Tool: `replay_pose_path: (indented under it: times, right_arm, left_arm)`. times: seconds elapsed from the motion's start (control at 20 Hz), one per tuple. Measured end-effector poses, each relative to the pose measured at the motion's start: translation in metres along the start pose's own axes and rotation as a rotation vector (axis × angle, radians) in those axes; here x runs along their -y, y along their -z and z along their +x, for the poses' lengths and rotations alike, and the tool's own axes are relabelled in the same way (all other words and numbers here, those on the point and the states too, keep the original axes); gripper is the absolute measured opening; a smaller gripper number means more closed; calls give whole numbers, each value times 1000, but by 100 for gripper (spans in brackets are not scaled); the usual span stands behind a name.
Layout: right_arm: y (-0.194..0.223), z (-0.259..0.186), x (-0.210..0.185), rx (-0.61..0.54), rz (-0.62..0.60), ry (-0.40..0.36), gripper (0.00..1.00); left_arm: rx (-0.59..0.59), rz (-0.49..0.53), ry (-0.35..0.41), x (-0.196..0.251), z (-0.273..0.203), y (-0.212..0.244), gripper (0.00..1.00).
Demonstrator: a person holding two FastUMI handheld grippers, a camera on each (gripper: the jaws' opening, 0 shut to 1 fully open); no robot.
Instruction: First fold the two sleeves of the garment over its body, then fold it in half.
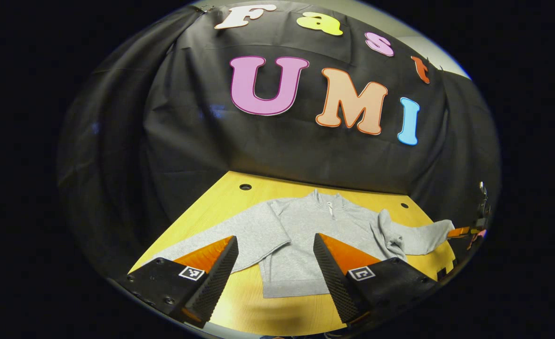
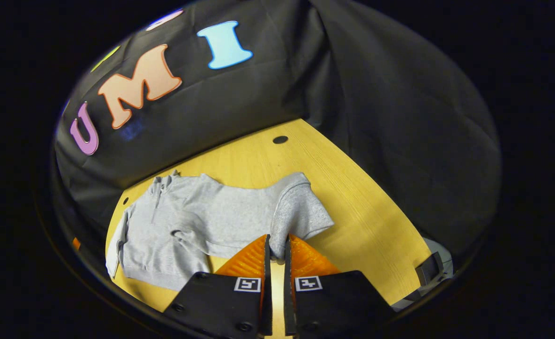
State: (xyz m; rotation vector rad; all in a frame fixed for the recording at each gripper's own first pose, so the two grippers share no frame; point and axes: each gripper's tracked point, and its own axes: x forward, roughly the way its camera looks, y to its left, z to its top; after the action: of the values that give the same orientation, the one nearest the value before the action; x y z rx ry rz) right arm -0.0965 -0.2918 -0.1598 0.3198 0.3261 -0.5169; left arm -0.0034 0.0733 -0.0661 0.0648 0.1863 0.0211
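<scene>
A grey zip-neck sweatshirt (image 1: pixel 305 235) lies flat on the yellow wooden table (image 1: pixel 277 310), collar toward the back wall. Its left sleeve (image 1: pixel 211 242) stretches out toward the table's near left edge. My left gripper (image 1: pixel 275 238) hovers open above the hem, with nothing between its fingers. The right sleeve (image 1: pixel 418 238) is bunched near the shoulder and runs out to my right gripper (image 1: pixel 465 231). In the right gripper view, the right gripper (image 2: pixel 277 238) is shut on the sleeve's cuff end (image 2: pixel 301 209), which folds back at the fingertips.
Black cloth walls close in the table at the back and both sides. Round holes sit in the tabletop near the back (image 1: pixel 245 187) (image 1: pixel 404 205) (image 2: pixel 280 139). Bare wood (image 2: pixel 376 226) lies right of the sleeve. A dark fitting (image 2: pixel 430 268) sits at the table's edge.
</scene>
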Motion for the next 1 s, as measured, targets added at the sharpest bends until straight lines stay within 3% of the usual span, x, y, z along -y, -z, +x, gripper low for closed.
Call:
replay_pose_path:
  times: [0.4, 0.8, 1.0]
  right_arm:
    - [-19, -19, -114, 71, -12, -156, 12]
    - [-47, -21, -246, 137, -66, -332, 12]
    - [-42, -14, -313, 114, -84, -437, 12]
  left_arm:
    - [17, -26, 23, -26, -6, -3, 95]
    - [25, -54, -19, -56, -15, 0, 94]
    - [32, -75, -51, -69, -22, 0, 94]
